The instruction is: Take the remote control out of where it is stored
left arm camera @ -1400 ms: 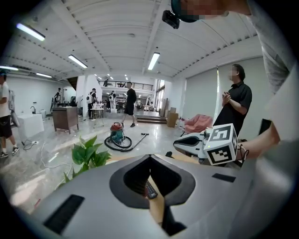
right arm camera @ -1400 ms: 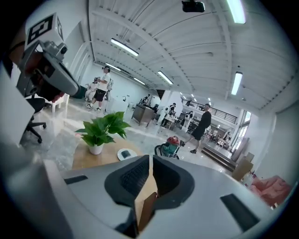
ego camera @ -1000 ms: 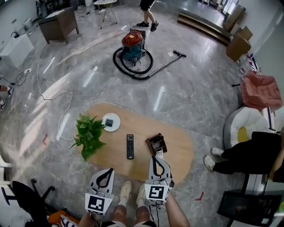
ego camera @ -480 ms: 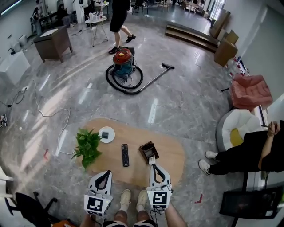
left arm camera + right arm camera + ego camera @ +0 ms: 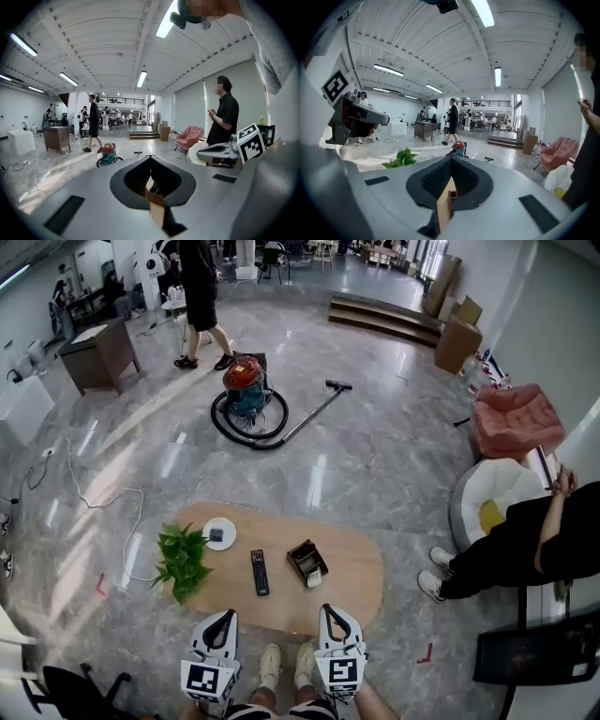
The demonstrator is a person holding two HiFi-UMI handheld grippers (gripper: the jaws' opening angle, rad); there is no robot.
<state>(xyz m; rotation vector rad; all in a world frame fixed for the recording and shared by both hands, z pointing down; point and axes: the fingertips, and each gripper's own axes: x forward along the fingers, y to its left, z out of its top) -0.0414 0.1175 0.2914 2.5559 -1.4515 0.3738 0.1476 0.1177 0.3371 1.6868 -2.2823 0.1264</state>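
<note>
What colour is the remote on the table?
Black. The remote lies on the light wooden table, and the head view shows it best.

The oval wooden table (image 5: 361,573) carries, left to right: leafy plant (image 5: 183,559), white dish (image 5: 219,533), remote control (image 5: 258,572) lying flat, brown holder (image 5: 307,560).

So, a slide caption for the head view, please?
Remote control on oval table beside holder; left gripper and right gripper held short of it.
</note>
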